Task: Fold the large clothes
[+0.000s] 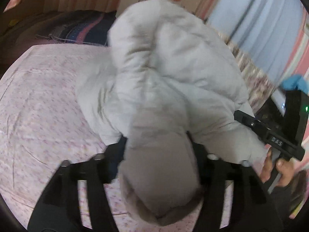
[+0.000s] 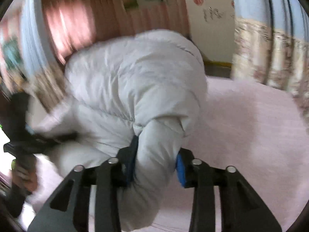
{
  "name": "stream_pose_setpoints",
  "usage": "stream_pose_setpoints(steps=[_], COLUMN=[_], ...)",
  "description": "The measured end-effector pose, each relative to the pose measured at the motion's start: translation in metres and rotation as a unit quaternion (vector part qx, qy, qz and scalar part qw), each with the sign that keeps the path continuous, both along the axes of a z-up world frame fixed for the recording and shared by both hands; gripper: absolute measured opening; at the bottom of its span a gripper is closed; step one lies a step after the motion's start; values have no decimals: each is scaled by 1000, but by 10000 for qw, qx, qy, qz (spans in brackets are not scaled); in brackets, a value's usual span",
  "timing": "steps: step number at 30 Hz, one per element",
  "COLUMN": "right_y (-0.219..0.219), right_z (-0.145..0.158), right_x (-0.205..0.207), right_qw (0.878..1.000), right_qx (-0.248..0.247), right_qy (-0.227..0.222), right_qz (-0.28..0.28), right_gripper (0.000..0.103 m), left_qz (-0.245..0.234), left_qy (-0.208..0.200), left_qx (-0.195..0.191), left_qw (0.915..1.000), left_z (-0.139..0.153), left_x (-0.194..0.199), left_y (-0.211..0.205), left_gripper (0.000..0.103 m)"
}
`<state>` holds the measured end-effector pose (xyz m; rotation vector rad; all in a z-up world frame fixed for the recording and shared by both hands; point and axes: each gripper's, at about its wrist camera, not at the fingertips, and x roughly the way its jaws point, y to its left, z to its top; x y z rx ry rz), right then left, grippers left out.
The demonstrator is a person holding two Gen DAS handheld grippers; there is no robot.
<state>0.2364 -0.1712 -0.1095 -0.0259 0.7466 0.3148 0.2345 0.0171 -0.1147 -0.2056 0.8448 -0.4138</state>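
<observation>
A puffy pale grey jacket [image 1: 164, 67] is lifted in a bunch over the pink bed. In the left wrist view a thick fold of it fills the gap of my left gripper [image 1: 158, 158], whose black fingers press on both sides. In the right wrist view my right gripper [image 2: 156, 164] pinches a rolled sleeve-like part of the jacket [image 2: 131, 81] between its blue pads [image 2: 180, 167]. The two grippers hold the jacket close together. The black body of the right tool [image 1: 276, 141] shows at the jacket's right edge, with a hand [image 1: 280, 172] on its handle. The picture is motion-blurred.
A pink flowered bed sheet [image 1: 38, 106] spreads below the jacket. A dark striped blanket [image 1: 83, 29] lies at the bed's far end. Flowered curtains [image 2: 270, 58] hang along the bed's side and a pink curtain [image 2: 77, 23] behind. The other tool and hand [image 2: 25, 176] show at left.
</observation>
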Motion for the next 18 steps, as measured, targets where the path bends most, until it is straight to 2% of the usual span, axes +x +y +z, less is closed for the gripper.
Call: stream_pose_setpoints(steps=[1, 3, 6, 9, 11, 12, 15, 18], right_y=[0, -1, -22, -31, -41, -47, -61, -69], right_z=[-13, -32, -32, -10, 6, 12, 32, 32], right_x=[2, 4, -1, -7, -13, -16, -8, 12], right_qw=[9994, 9967, 9977, 9988, 9990, 9989, 9978, 9975], right_qx=[-354, -806, -667, -466, -290, -221, -46, -12], right_qy=[11, -57, -72, -133, -319, -397, -653, -642], right_qz=[-9, -8, -18, 93, 132, 112, -81, -310], right_gripper=[43, 51, 53, 56, 62, 67, 67, 67], left_qz=[-62, -71, 1, 116, 248, 264, 280, 286], left_qy=[117, 376, 316, -6, -347, -445, -809, -961], left_qx=[110, 94, 248, 590, 833, 859, 835, 944], left_qw=[9999, 9992, 9992, 9982, 9956, 9950, 9928, 9905], left_z=[-13, -31, -29, -9, 15, 26, 67, 87], left_x=[5, 13, 10, 0, -11, -14, -11, 12], left_y=[-11, -19, -24, -34, -32, -30, -27, -33], left_gripper=[73, 80, 81, 82, 86, 87, 95, 95])
